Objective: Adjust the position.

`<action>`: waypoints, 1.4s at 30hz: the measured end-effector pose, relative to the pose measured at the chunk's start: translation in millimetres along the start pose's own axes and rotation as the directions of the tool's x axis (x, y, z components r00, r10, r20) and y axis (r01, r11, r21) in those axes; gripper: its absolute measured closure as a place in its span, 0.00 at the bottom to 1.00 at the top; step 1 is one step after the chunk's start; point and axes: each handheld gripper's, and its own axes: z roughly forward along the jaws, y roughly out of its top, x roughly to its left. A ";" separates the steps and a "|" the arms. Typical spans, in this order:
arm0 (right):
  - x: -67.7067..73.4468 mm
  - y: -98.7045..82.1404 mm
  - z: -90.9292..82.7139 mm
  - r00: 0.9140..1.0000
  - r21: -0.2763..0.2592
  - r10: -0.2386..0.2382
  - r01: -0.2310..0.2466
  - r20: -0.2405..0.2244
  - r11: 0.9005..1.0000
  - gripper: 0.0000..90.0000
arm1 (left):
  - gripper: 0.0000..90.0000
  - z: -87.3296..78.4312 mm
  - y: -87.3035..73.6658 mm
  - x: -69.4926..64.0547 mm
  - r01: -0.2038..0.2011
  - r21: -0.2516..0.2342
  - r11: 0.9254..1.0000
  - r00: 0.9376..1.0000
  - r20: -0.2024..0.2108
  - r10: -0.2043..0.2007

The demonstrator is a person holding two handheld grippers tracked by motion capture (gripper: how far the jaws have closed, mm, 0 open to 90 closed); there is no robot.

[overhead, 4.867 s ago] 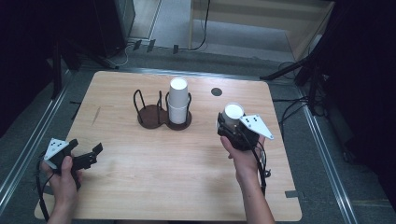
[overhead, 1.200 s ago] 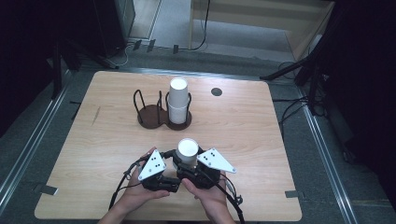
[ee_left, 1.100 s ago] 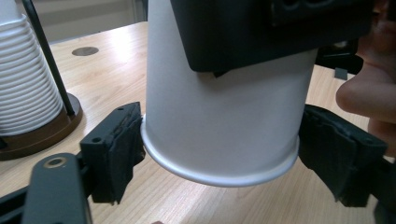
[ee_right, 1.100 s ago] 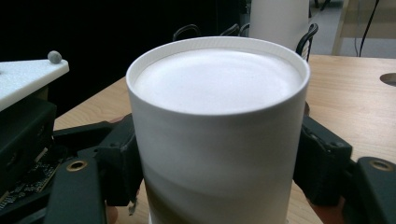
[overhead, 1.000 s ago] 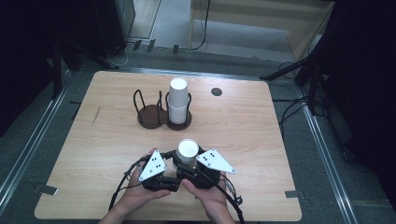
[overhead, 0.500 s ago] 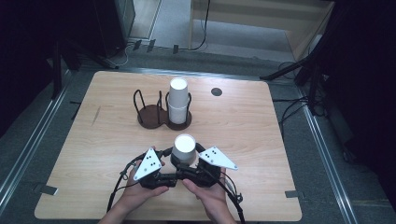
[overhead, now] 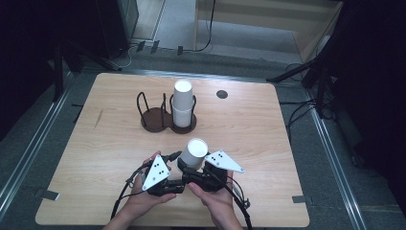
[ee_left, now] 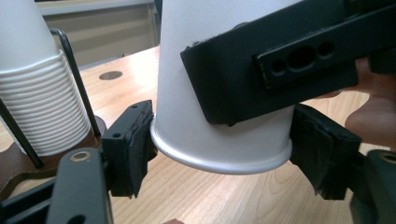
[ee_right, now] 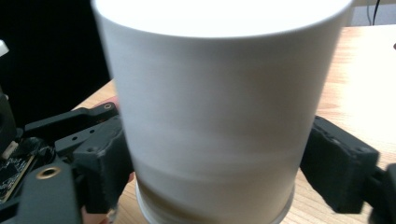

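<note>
A white paper cup (overhead: 194,152) is held upside down near the table's front edge, between both grippers. My left gripper (overhead: 178,165) comes in from the left. Its pads (ee_left: 133,144) press the cup's rolled rim (ee_left: 219,161) from both sides, though its jaws have just been opening a little. My right gripper (overhead: 195,168) comes in from the right and grips the cup's wall (ee_right: 210,116) higher up. Its jaws have just been closing with the cup between them. One right finger (ee_left: 271,70) lies flat across the cup wall in the left gripper view.
A dark two-ring wire cup holder (overhead: 155,117) stands at the table's back middle, with a stack of white cups (overhead: 183,103) in its right ring. A small black disc (overhead: 221,94) sits behind it on the wooden table (overhead: 287,143).
Nearly five seconds ago the hands were apart, with the cup in the right gripper at the right. Now both meet on the cup at front centre. Over the last second only slight shifts.
</note>
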 end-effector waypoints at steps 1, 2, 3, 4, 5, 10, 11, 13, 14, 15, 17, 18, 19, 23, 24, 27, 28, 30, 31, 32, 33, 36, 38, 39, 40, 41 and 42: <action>1.1 0.0 -0.4 1.000 -0.001 -0.013 0.013 0.002 1.000 0.24 | 0.25 0.6 0.8 1.2 0.001 0.009 1.000 1.000 0.005 -0.001; 2.0 0.0 -0.2 1.000 -0.002 -0.024 0.024 0.002 1.000 0.25 | 0.23 0.5 1.6 1.6 -0.003 0.017 1.000 1.000 0.006 0.003; 2.9 -0.4 -0.3 0.999 -0.002 -0.037 0.037 0.004 0.999 0.27 | 0.21 0.2 2.3 1.4 -0.006 0.026 1.000 1.000 0.004 0.006; 3.9 -0.9 -0.2 0.999 -0.002 -0.042 0.042 0.004 0.999 0.28 | 0.20 -0.1 3.0 1.3 -0.012 0.038 0.999 1.000 0.003 0.012; 4.9 -1.6 -0.1 0.999 0.001 -0.045 0.045 0.010 0.999 0.28 | 0.19 -0.2 3.1 0.8 -0.016 0.042 0.999 1.000 0.001 0.016; 5.3 -1.1 -1.0 0.999 -0.002 -0.048 0.048 0.012 0.999 0.30 | 0.16 -0.5 4.1 1.6 -0.022 0.054 0.998 1.000 -0.006 0.023; 3.3 0.3 -2.6 0.998 -0.014 -0.050 0.050 0.030 0.999 0.33 | 0.18 -1.3 3.4 2.8 -0.024 0.063 0.998 1.000 -0.008 0.025; 1.6 1.5 -3.8 0.998 -0.021 -0.048 0.049 0.041 0.999 0.33 | 0.18 -1.6 2.7 4.3 -0.023 0.069 0.997 1.000 -0.007 0.023; -3.5 4.8 -6.5 0.998 -0.032 -0.034 0.036 0.055 0.999 0.34 | 0.18 -2.1 1.4 8.3 -0.013 0.077 0.997 1.000 -0.008 0.014; -5.8 6.3 -7.9 0.997 -0.038 -0.034 0.036 0.066 0.999 0.34 | 0.18 -2.4 1.1 10.4 -0.007 0.080 0.997 1.000 -0.015 0.008; -9.9 9.0 -10.8 0.995 -0.047 -0.041 0.045 0.086 0.998 0.34 | 0.18 -4.2 0.9 15.3 0.009 0.079 0.997 1.000 -0.019 -0.008; -9.9 9.0 -10.8 0.995 -0.047 -0.041 0.045 0.086 0.998 0.34 | 0.18 -4.2 0.9 15.3 0.009 0.079 0.997 1.000 -0.019 -0.008; -13.7 11.5 -12.9 0.994 -0.050 -0.042 0.048 0.100 0.998 0.34 | 0.18 -5.7 0.8 19.0 0.015 0.074 0.997 1.000 -0.024 -0.013; -17.6 14.5 -15.4 0.993 -0.058 -0.040 0.046 0.110 0.997 0.35 | 0.19 -10.0 1.9 25.3 0.024 0.066 0.998 0.999 -0.036 -0.022; -18.5 15.3 -16.2 0.993 -0.061 -0.041 0.048 0.112 0.997 0.35 | 0.19 -10.8 2.4 26.6 0.027 0.062 0.998 0.999 -0.041 -0.024; -20.0 16.8 -17.3 0.990 -0.064 -0.052 0.060 0.128 0.996 0.35 | 0.19 -13.8 4.3 31.1 0.040 0.055 0.998 0.998 -0.044 -0.037; -19.8 16.8 -17.4 0.989 -0.063 -0.057 0.066 0.134 0.996 0.35 | 0.19 -15.4 5.2 32.8 0.048 0.051 0.998 0.998 -0.045 -0.046; -17.5 14.5 -15.8 0.976 -0.053 -0.126 0.138 0.178 0.989 0.35 | 0.21 -22.3 10.1 37.2 0.070 0.023 0.997 0.997 -0.044 -0.069; -16.7 13.1 -14.3 0.969 -0.049 -0.152 0.164 0.194 0.985 0.35 | 0.22 -22.3 10.1 37.2 0.070 0.023 0.997 0.997 -0.044 -0.069; -16.7 13.1 -14.3 0.969 -0.049 -0.152 0.164 0.194 0.985 0.35 | 0.22 -24.4 12.3 39.2 0.081 0.016 0.997 0.996 -0.039 -0.081; -15.2 9.5 -11.2 0.954 -0.033 -0.198 0.211 0.226 0.977 0.35 | 0.22 -27.9 16.2 42.8 0.105 0.007 0.994 0.994 -0.028 -0.105; -13.2 5.9 -8.2 0.938 -0.018 -0.242 0.254 0.248 0.967 0.35 | 0.23 -30.3 18.6 45.4 0.123 0.010 0.992 0.992 -0.007 -0.123; -10.7 2.4 -5.2 0.921 0.000 -0.289 0.299 0.263 0.954 0.35 | 0.24 -30.9 19.7 46.4 0.134 0.022 0.991 0.991 0.021 -0.135; -9.8 1.2 -4.0 0.915 0.007 -0.302 0.311 0.268 0.950 0.35 | 0.24 -30.9 20.0 46.3 0.137 0.025 0.990 0.990 0.032 -0.138; -9.6 0.5 -3.2 0.910 0.012 -0.314 0.323 0.269 0.946 0.35 | 0.25 -31.2 20.6 46.2 0.135 0.027 0.990 0.990 0.043 -0.136; -9.2 -0.6 -2.0 0.905 0.018 -0.328 0.336 0.272 0.942 0.35 | 0.25 -31.6 21.4 46.0 0.130 0.031 0.991 0.990 0.047 -0.132; -8.9 -1.5 -1.3 0.901 0.026 -0.337 0.343 0.274 0.939 0.35 | 0.25 -31.9 22.4 45.4 0.129 0.029 0.991 0.990 0.052 -0.130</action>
